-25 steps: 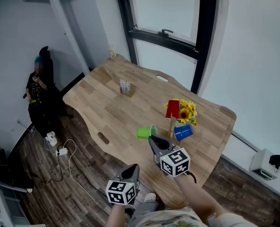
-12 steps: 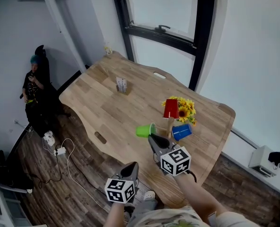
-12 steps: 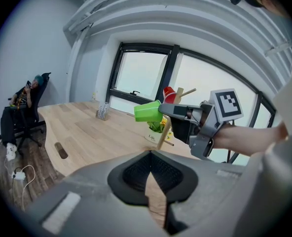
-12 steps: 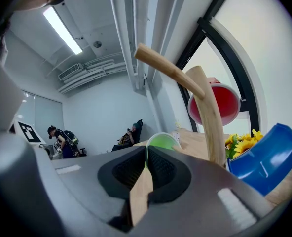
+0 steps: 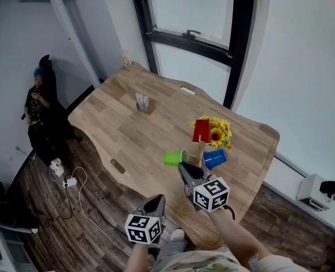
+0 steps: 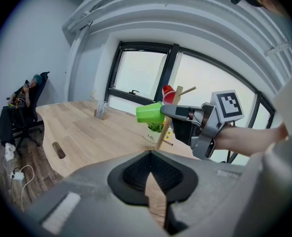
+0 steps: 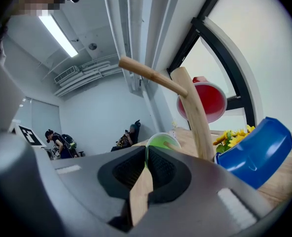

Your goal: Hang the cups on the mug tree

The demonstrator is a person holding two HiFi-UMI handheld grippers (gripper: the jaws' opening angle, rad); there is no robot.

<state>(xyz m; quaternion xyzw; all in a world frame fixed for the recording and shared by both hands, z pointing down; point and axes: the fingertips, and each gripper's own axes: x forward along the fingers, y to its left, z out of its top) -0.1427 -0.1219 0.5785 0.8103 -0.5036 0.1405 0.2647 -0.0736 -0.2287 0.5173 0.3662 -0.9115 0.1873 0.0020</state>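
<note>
Your right tongs [image 5: 182,165] were clenched on the rim of the green cup [image 5: 174,157]. It lay sideways just left of the mug tree [image 5: 202,148], mouth toward the trunk, above the counter [image 5: 122,129]. Your left tongs [image 5: 159,199], closed and empty, hung farther off.

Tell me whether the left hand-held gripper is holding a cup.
No, the left hand-held gripper has its jaws together with nothing between them.

Left gripper [image 5: 158,200] pinched, hanging low — right gripper [image 5: 183,166] clamped, reaching forward.
</note>
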